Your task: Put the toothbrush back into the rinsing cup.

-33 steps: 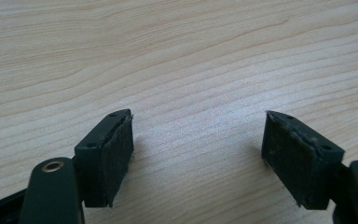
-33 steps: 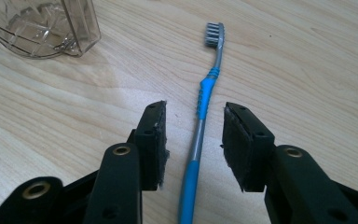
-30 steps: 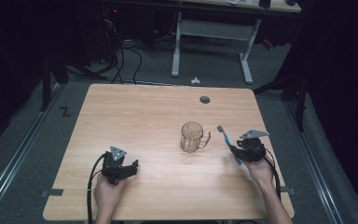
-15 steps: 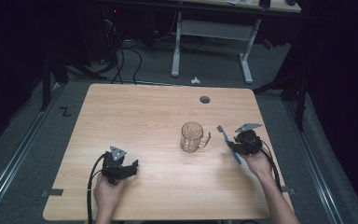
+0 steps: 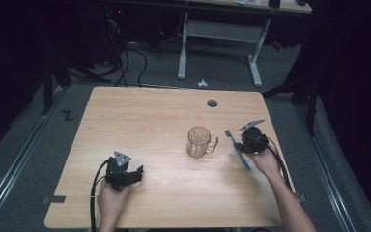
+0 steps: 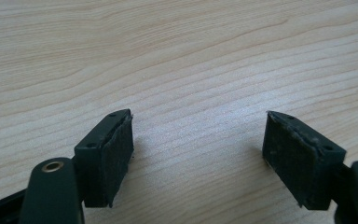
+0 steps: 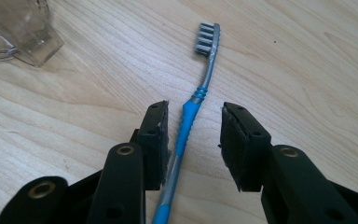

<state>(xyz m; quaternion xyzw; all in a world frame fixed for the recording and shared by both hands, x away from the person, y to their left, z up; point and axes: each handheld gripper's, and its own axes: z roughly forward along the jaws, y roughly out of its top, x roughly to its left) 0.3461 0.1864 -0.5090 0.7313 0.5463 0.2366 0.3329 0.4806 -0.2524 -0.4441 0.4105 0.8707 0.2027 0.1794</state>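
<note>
**Right fingers now straddle the toothbrush**

Compared with a second ago, our right gripper (image 7: 193, 140) has moved a little closer to the clear glass mug with a handle (image 5: 200, 141), and the blue and grey plastic toothbrush (image 7: 192, 116) is now between its fingers (image 7: 154, 140). In the right gripper view the fingers stand at a narrow gap on both sides of the blue handle. The one at the left of that view seems to touch the handle, the other is apart from it, so we judge that the grasp is not yet closed. We cannot tell if the toothbrush lies flat on the light wooden surface (image 5: 145, 121) or is a little lifted. Its bristle head points away from the gripper, and the mug is near, at the upper left of this view.

Our left gripper (image 6: 198, 149) has not moved. It rests low on the surface near the front edge, with fingers wide apart and nothing between them.

This change means, in our judgement, that the pick of the toothbrush is near, probably to put it in the mug.
</note>
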